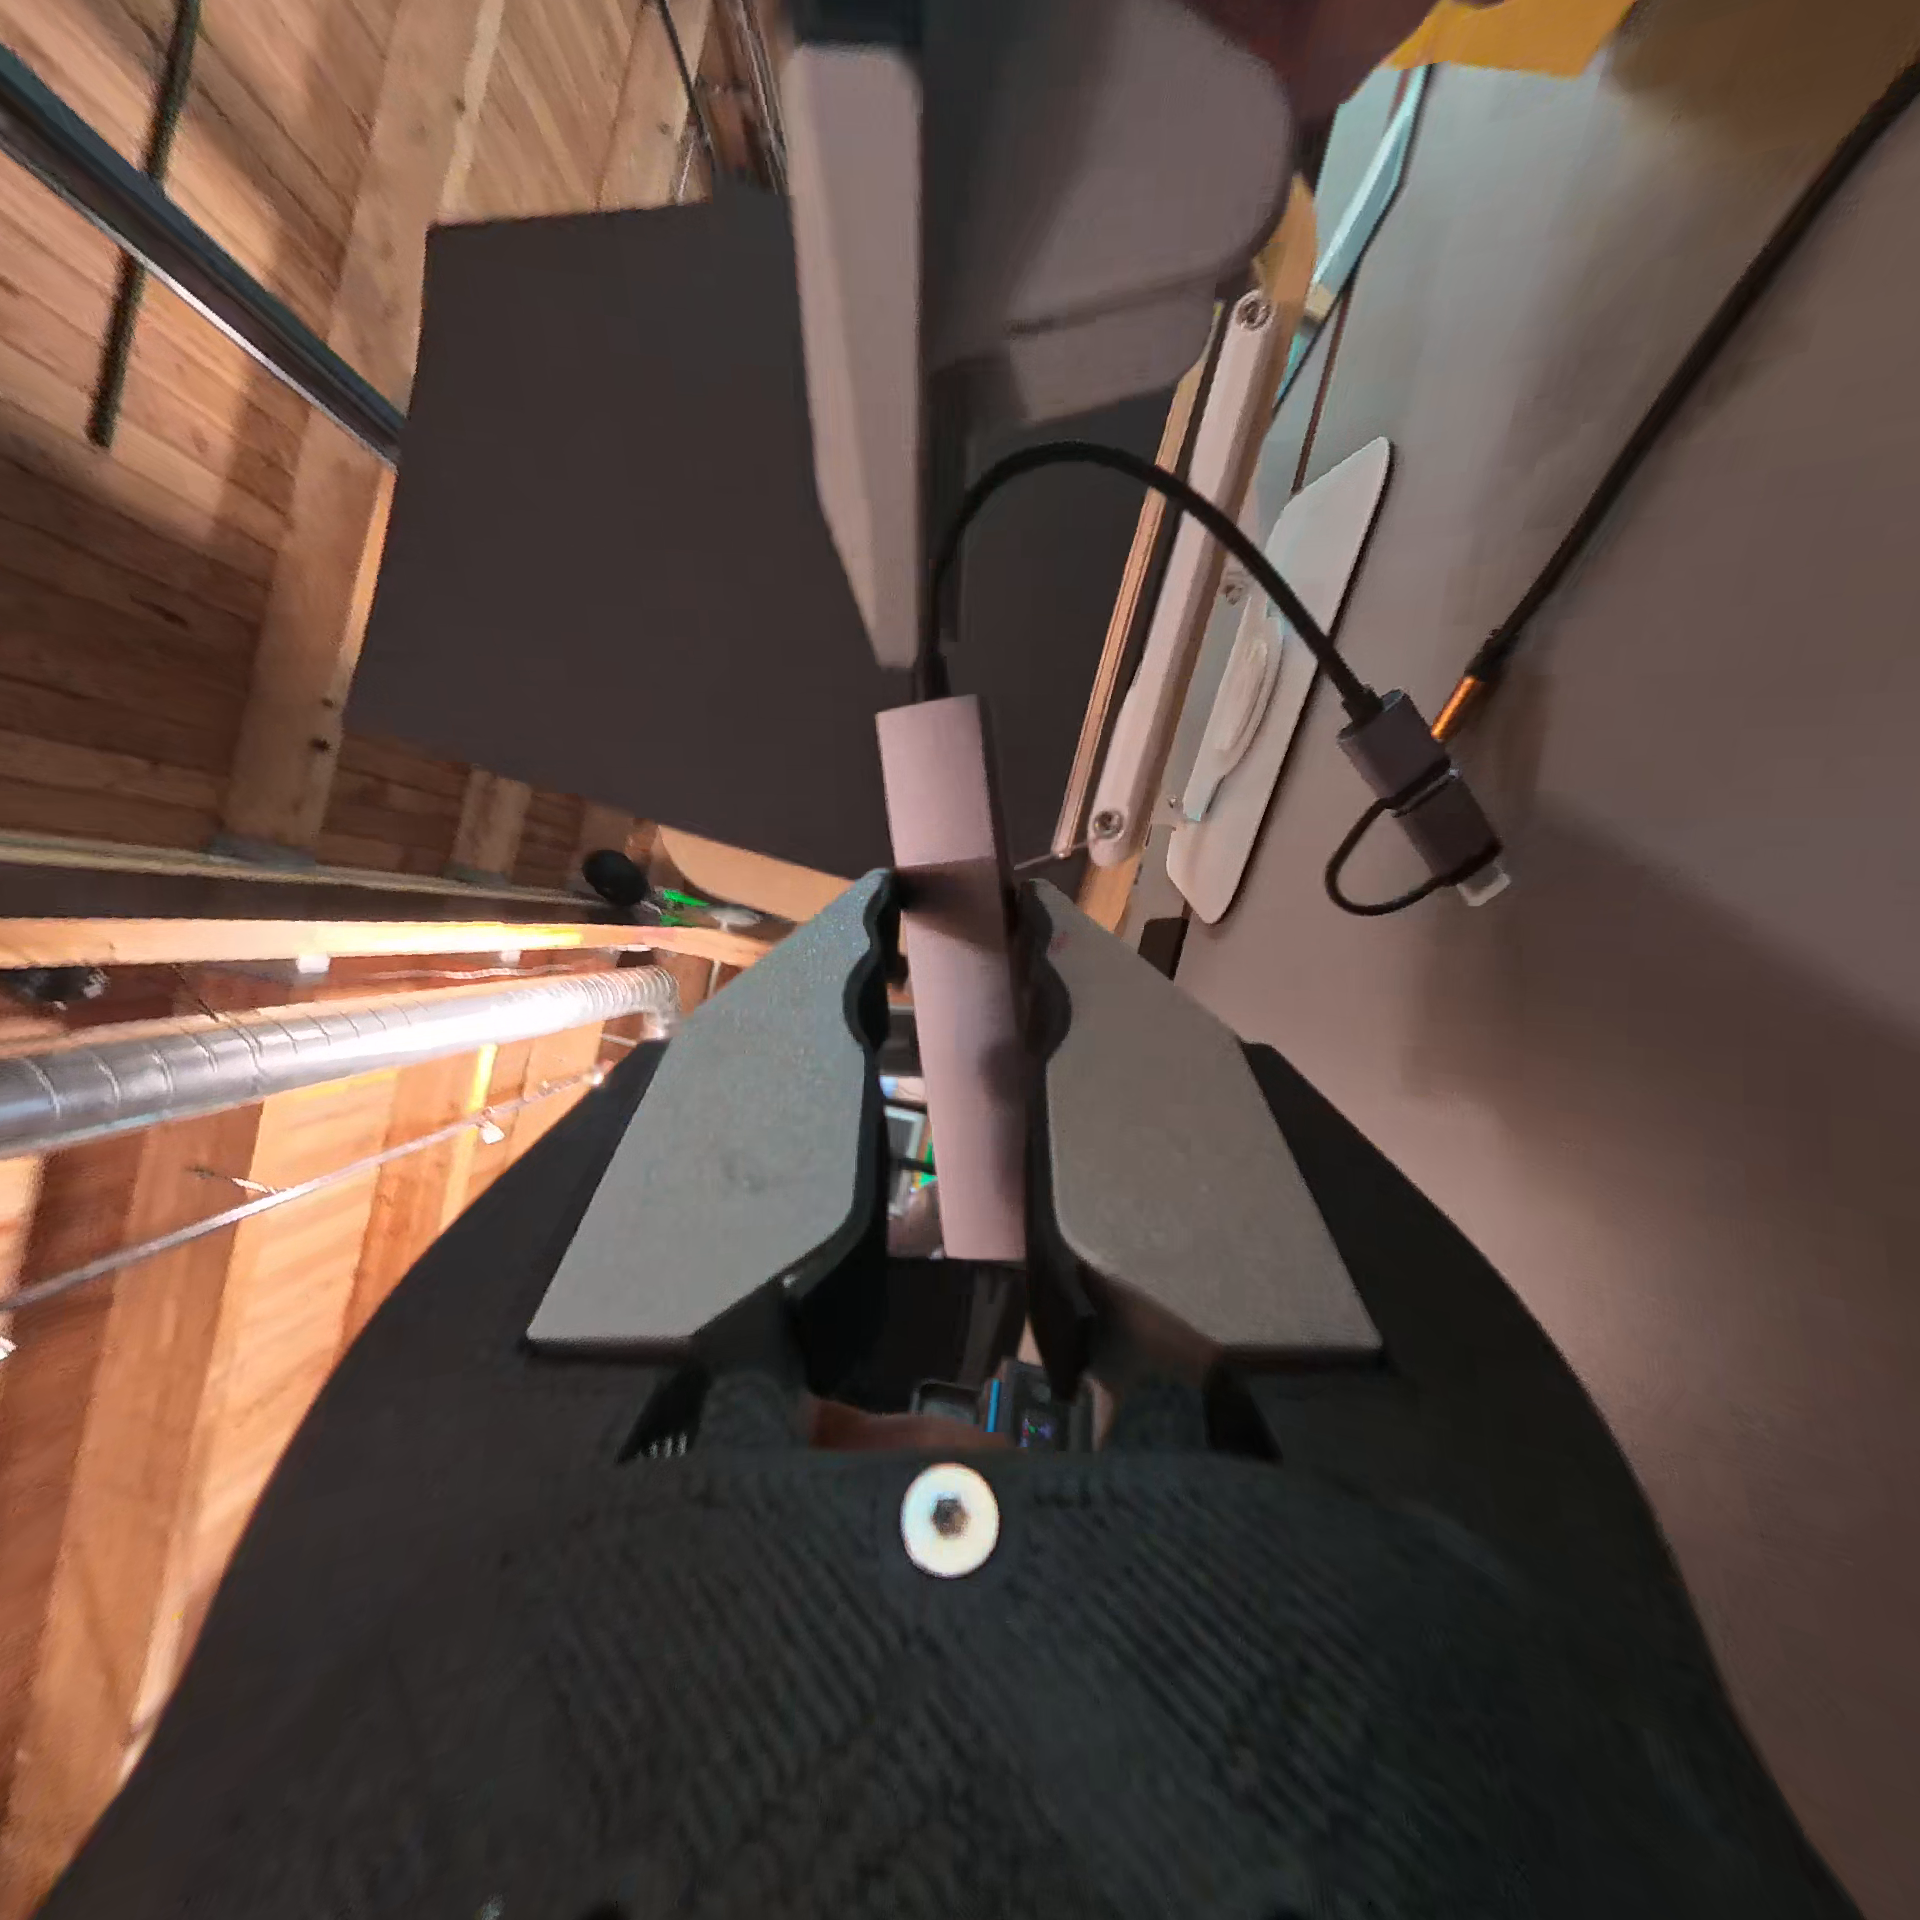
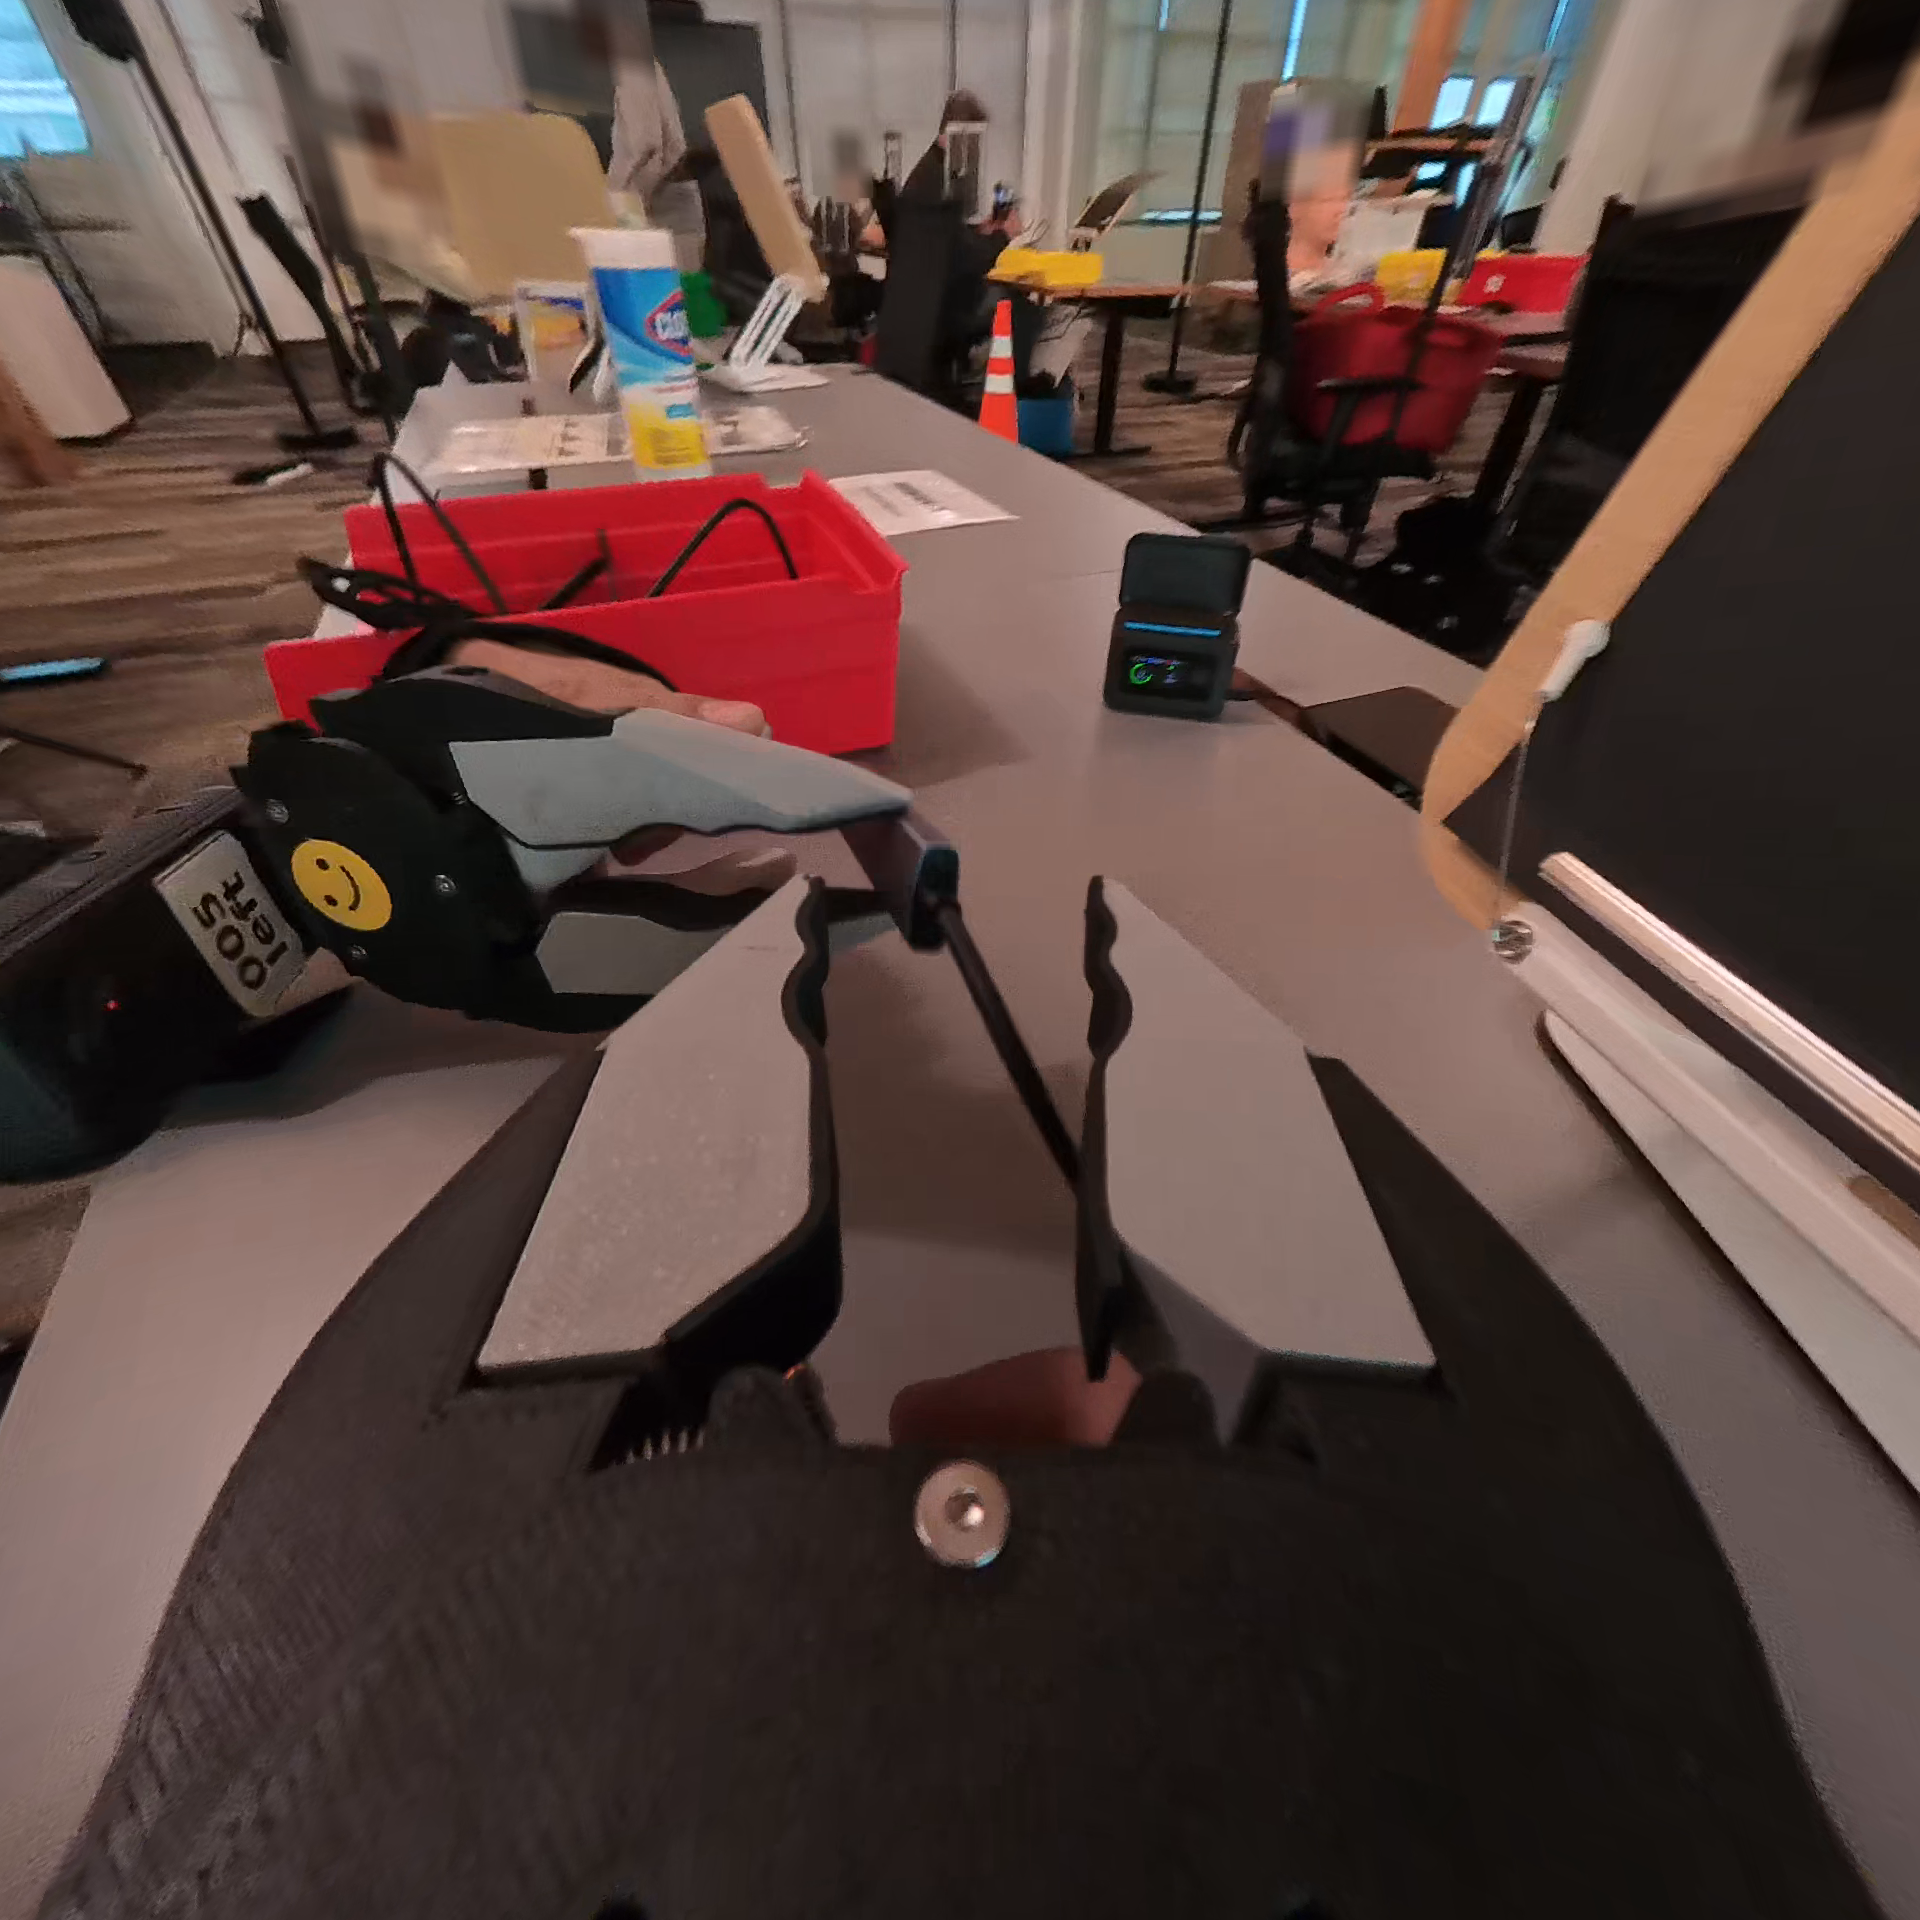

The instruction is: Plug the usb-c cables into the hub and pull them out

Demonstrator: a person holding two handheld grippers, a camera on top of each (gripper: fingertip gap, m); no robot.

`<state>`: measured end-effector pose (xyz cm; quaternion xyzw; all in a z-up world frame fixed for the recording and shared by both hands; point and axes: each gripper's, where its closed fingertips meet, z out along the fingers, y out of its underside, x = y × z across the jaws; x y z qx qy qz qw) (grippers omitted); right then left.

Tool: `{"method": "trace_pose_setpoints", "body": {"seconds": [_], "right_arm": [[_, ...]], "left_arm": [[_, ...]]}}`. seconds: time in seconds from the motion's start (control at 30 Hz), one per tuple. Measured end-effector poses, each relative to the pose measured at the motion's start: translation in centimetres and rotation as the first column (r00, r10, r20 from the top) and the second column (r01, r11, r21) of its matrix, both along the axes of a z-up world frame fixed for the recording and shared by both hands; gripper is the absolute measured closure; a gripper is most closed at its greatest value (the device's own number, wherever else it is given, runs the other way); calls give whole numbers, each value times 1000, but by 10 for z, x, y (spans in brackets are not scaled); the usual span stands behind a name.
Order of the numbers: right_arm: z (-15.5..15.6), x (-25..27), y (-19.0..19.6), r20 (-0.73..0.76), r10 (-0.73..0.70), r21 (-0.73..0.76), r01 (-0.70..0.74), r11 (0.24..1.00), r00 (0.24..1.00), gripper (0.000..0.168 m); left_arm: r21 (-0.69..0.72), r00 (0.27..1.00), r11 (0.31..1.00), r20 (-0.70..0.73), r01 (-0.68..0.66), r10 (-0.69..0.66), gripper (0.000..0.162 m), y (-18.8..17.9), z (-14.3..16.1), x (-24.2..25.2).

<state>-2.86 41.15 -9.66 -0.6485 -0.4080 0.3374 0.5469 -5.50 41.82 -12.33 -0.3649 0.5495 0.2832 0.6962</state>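
My left gripper (image 1: 956,904) is shut on the slim grey hub (image 1: 951,1049) and holds it on edge above the grey table (image 1: 1662,1143). The hub's own black cable (image 1: 1049,457) loops to a dark plug with an adapter (image 1: 1403,758) lying on the table. A second black cable with a copper-coloured plug (image 1: 1465,707) lies beside it. In the right wrist view my right gripper (image 2: 951,914) is open. The left gripper (image 2: 623,821) comes in from the left with the hub's end (image 2: 925,868) just beyond my fingertips. A black cable (image 2: 1003,1039) runs from it down between my fingers.
A red bin (image 2: 727,634) with loose black cables stands behind the left gripper. A small black device with a lit screen (image 2: 1174,644) sits mid-table. A dark board with a wooden edge (image 2: 1714,416) and a white base (image 2: 1714,1143) stand to the right. A wipes canister (image 2: 649,343) is farther back. About 4 centimetres separates my left fingertips from my right.
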Motion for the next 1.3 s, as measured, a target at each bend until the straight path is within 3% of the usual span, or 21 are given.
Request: {"method": "trace_pose_setpoints", "body": {"seconds": [0.13,0.17,0.27,0.4,0.53,0.67,0.87,0.93,1.0,1.1,1.17,1.3], "right_arm": [[-16,-8,-4,119,6,48,-12,999,993,151],[-21,-10,-7,146,30,45,-37,998,989,158],[-29,-12,-9,170,64,-1,-65,998,983,159],[-27,-5,-4,176,35,16,-38,999,984,163],[-28,-6,-11,175,92,30,-99,995,980,163],[-25,-10,-24,203,133,121,-160,980,970,163],[-16,-8,-41,205,213,216,-257,942,955,163],[-13,-4,-31,191,158,219,-199,955,969,156],[-13,0,-17,191,79,221,-121,968,978,152],[-23,15,15,246,-121,224,65,972,962,152],[-35,24,28,294,-190,212,130,969,937,151],[-36,22,27,266,-159,184,112,976,951,143]], "left_arm": [[33,997,998,-57,46,-44,142,-12,-7,20],[5,997,999,-60,52,-51,142,-13,-11,22],[-218,993,970,63,109,-98,142,-9,-19,19],[-424,943,868,305,257,-131,140,-9,-12,9],[-576,856,721,514,386,-48,121,-1,-5,-9],[-711,851,538,525,453,-23,118,-6,-25,-10],[-732,845,447,523,513,-113,139,-19,-31,0],[-704,858,515,495,489,-139,147,-15,-25,-2],[-636,895,662,428,396,-124,149,-7,-19,-7],[-462,975,878,221,127,-25,152,7,-18,-17],[-427,992,904,121,17,39,154,13,-26,-19],[-443,997,897,61,-9,39,154,13,-35,-19]]}}
